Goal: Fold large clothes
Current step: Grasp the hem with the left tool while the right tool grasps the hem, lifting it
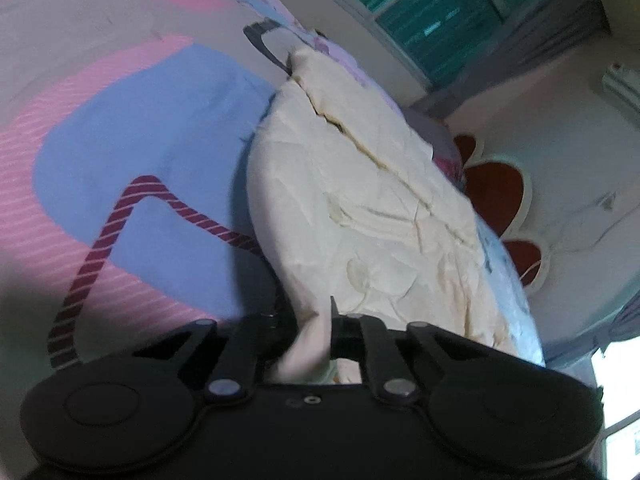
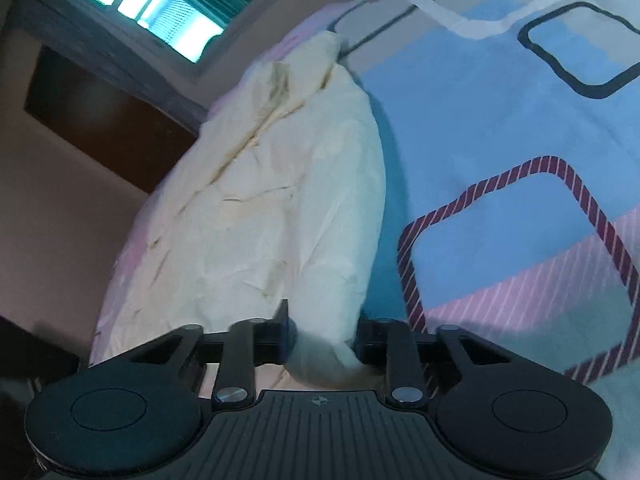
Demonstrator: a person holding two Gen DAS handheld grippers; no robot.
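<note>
Cream garment [image 1: 360,200] spread unfolded on bed [image 1: 120,140] ahead of both grippers. Left gripper [image 1: 316,332] and right gripper [image 2: 324,340] each pinching its near edge. Folding apparently still to do.

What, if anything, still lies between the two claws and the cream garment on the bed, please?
Nothing visible does. The left claw is already shut on a near edge of the cream garment, and the right claw is pinching another bunched part. Only the patterned bedsheet surrounds the garment.

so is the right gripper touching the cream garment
Touching: the right wrist view shows the right gripper with its fingers pinched on a bunched edge of the cream garment.
</note>
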